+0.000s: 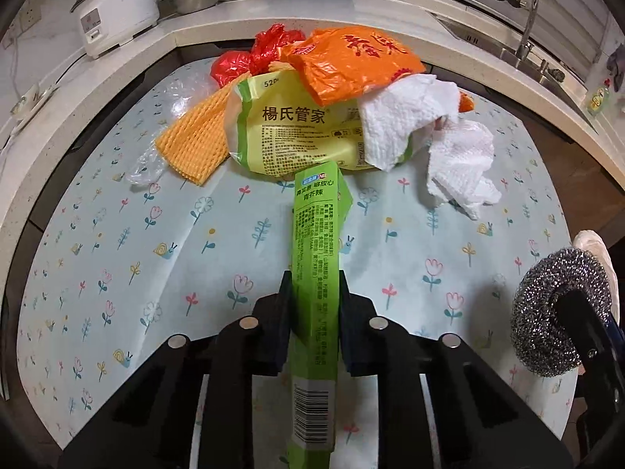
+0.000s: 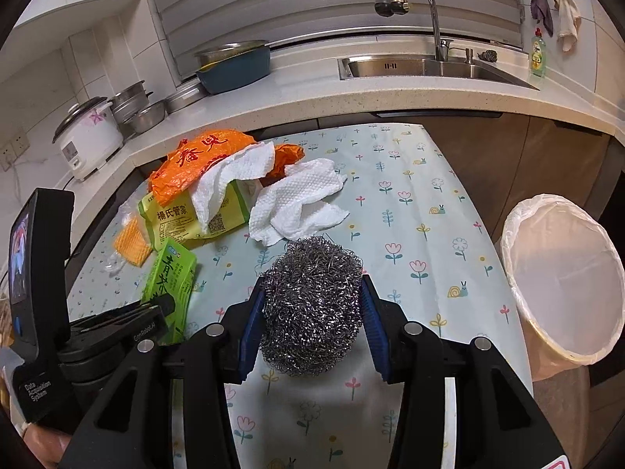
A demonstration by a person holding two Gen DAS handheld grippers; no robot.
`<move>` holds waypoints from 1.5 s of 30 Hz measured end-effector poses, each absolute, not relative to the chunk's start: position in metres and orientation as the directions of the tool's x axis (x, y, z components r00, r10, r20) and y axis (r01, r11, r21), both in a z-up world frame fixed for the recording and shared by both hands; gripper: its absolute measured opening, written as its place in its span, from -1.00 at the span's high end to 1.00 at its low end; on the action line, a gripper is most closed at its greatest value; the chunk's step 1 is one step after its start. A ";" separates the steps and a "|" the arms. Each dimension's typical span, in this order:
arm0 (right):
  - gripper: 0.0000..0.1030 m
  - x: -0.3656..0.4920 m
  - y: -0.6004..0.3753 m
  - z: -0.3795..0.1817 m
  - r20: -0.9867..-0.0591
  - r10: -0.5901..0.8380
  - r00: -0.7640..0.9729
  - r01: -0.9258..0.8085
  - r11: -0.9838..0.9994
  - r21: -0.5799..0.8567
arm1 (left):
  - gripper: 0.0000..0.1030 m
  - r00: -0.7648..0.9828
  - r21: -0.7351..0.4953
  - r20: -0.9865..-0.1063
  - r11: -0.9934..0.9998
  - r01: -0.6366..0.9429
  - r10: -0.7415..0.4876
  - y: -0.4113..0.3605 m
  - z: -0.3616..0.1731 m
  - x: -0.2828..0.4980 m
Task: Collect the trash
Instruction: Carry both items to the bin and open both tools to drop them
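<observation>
My left gripper [image 1: 314, 285] is shut on a long green carton [image 1: 315, 281], gripping its narrow sides; the carton [image 2: 170, 279] also shows at the left of the right wrist view. My right gripper [image 2: 312, 293] is shut on a steel wool scourer [image 2: 310, 306], which appears at the right edge of the left wrist view as the scourer [image 1: 547, 312]. Further back on the floral tablecloth [image 1: 117, 254] lies a trash pile: a yellow-green bag [image 1: 297, 133], an orange plastic bag [image 1: 351, 62], a red bag [image 1: 269, 47], an orange mesh cloth [image 1: 193, 140] and white paper towels [image 1: 422, 125].
A bin lined with a white bag [image 2: 562, 277] stands off the table's right edge. The counter behind carries a rice cooker [image 2: 88, 136], steel pots [image 2: 136, 107], a blue basin [image 2: 234, 64] and a sink [image 2: 422, 66] with a tap. Clear plastic wrap [image 1: 146, 166] lies left of the pile.
</observation>
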State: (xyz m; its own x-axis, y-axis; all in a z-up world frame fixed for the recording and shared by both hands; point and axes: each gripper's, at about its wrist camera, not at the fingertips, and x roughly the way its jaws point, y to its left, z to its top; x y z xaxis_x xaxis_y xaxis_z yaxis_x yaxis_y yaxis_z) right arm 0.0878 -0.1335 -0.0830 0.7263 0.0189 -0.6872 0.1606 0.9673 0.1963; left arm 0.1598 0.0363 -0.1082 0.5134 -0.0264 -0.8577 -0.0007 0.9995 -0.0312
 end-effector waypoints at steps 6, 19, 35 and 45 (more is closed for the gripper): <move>0.13 0.061 -0.143 -0.069 -0.666 0.005 0.746 0.173 0.964 0.201 | 0.62 0.522 -0.032 -0.851 0.998 0.054 -0.055 0.020 -0.098 0.137; 0.13 0.008 -0.192 -0.044 -0.619 -0.098 0.779 0.278 0.939 0.202 | 0.62 0.572 -0.026 -0.806 0.975 0.222 -0.151 -0.042 -0.060 0.090; 0.13 -0.042 -0.299 -0.033 -0.594 -0.326 0.736 0.516 0.837 0.179 | 0.62 0.491 -0.056 -0.768 0.807 0.588 -0.412 -0.172 -0.033 0.067; 0.13 -0.049 -0.352 -0.035 -0.587 -0.421 0.692 0.616 0.768 0.176 | 0.61 0.327 -0.164 -0.760 0.652 0.740 -0.562 -0.248 -0.038 0.084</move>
